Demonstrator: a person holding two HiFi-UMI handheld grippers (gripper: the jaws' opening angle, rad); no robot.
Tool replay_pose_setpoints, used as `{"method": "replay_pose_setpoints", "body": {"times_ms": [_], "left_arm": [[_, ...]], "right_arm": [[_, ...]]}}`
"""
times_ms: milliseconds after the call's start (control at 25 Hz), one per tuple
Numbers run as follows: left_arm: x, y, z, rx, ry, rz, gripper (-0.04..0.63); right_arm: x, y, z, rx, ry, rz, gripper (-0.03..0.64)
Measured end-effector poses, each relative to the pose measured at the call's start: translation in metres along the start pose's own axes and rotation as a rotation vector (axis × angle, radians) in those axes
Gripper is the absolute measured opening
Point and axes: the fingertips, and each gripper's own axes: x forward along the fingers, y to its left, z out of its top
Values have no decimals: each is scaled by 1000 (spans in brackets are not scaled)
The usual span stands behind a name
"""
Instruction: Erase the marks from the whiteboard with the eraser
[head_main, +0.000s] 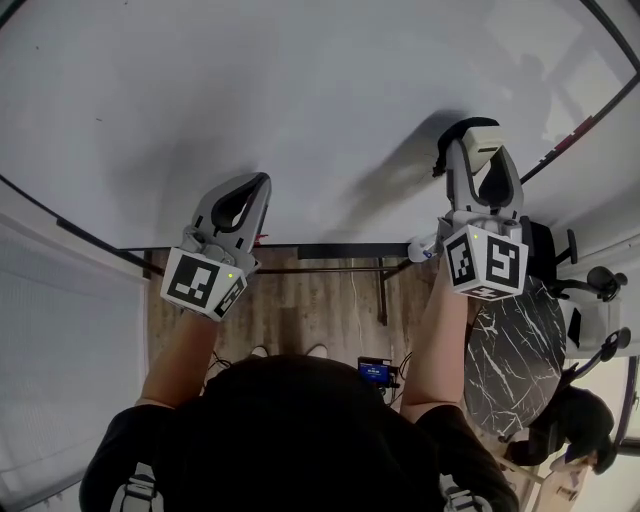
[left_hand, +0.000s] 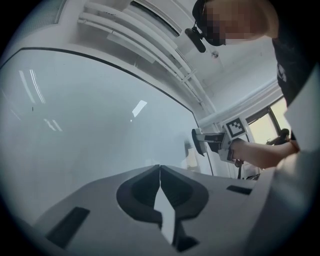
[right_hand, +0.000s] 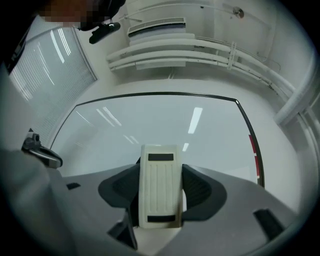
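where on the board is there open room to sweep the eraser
Most of the whiteboard is bare: the wide stretch above and left of the left gripper, and the gap between it and the right gripper holding the eraser. Tightest is right of the eraser, near the black frame.

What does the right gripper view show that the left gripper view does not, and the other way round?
Only the right gripper view: the white ribbed eraser, clamped between the right gripper's fingers, and a red strip at the board's right edge. Only the left gripper view: the left gripper, fingers together with nothing between them, and the right gripper from the side, with its marker cube and the person's forearm. Both: the whiteboard, with light reflections on it.
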Motion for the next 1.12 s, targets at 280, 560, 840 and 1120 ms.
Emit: {"method": "replay_pose_setpoints", "body": {"times_ms": [280,560,840,1120], "left_arm": [[-22,-8,-3,2,3,-7,5],[-45,-30,-27,-31,32,-16,5],[-76,-50,-56,-71,74,-101,6],[-106,-50,-85,-119,79,-191,6]], "right_arm": [[-38,52,-6,92,17,230,253],[-79,108,-46,135,76,396,255],[-117,180,-79,187,138,538,253],[-142,241,-113,226,173,590,255]]}}
